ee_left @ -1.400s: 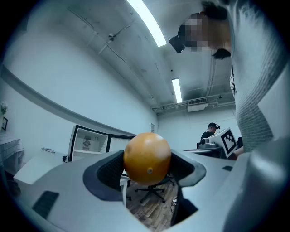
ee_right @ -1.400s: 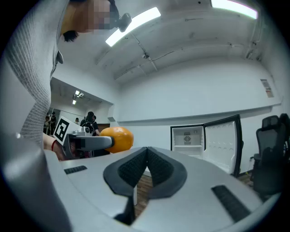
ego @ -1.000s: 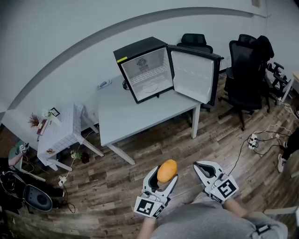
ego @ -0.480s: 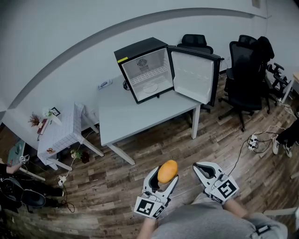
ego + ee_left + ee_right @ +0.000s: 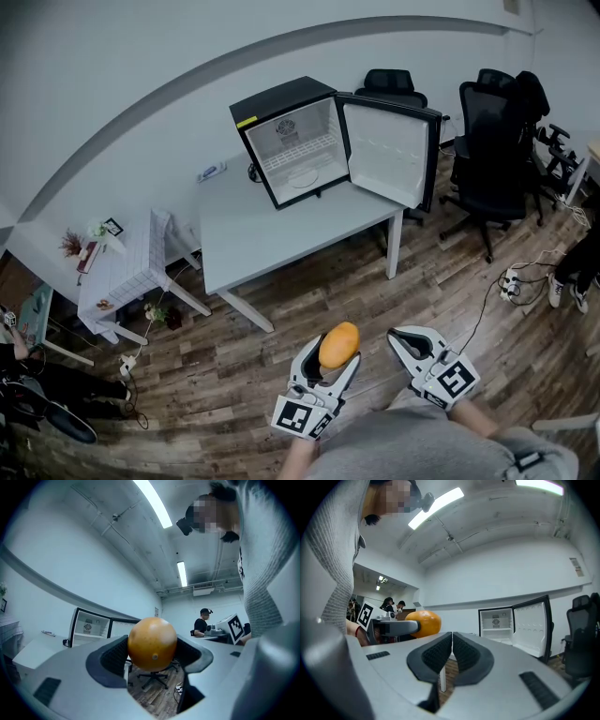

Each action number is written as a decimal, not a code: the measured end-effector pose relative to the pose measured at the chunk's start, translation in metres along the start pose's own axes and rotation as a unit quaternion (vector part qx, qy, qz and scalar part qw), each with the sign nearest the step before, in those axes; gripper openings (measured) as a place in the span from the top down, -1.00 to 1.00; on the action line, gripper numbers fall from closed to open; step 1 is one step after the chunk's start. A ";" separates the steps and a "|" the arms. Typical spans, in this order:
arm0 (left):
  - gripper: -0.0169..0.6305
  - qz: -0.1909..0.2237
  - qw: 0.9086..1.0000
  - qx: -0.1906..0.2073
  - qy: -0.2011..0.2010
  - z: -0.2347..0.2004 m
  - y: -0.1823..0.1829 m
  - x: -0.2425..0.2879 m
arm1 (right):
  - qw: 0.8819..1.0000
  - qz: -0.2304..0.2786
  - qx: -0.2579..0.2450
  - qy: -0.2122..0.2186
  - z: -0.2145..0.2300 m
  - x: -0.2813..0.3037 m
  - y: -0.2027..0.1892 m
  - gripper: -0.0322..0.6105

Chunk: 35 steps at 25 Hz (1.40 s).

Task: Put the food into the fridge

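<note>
Left claw (image 5: 335, 356) closed tight on the orange (image 5: 338, 345), which sits between its pads. Right claw (image 5: 405, 339) just beside it, jaws together, empty. Fridge (image 5: 300, 141), door open, stands on a table (image 5: 244, 234) well ahead of both.

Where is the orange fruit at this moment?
Head view, bottom centre: the orange fruit is held between the jaws of the left gripper, left of the right gripper.

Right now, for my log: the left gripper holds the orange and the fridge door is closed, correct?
No: the fridge door stands open, as the head view shows. The left gripper does hold the orange.
</note>
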State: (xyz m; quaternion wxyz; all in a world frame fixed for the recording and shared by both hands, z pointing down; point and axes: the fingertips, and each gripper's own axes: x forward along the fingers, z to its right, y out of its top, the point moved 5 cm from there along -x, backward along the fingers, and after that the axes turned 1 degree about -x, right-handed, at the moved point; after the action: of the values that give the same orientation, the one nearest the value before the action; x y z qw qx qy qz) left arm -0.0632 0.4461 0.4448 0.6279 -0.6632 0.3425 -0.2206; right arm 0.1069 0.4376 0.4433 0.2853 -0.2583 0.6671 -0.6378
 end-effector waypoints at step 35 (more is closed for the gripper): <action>-0.03 0.010 1.000 -0.020 0.007 -0.061 0.002 0.096 | 1.000 -0.004 -0.005 0.021 0.097 0.080 0.003 0.86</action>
State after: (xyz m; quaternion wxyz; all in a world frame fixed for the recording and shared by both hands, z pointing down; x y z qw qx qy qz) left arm -0.0437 0.3343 0.4369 0.6140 -0.6706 0.3582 -0.2121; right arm 0.1194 0.3123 0.4342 0.2673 -0.2490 0.6747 -0.6413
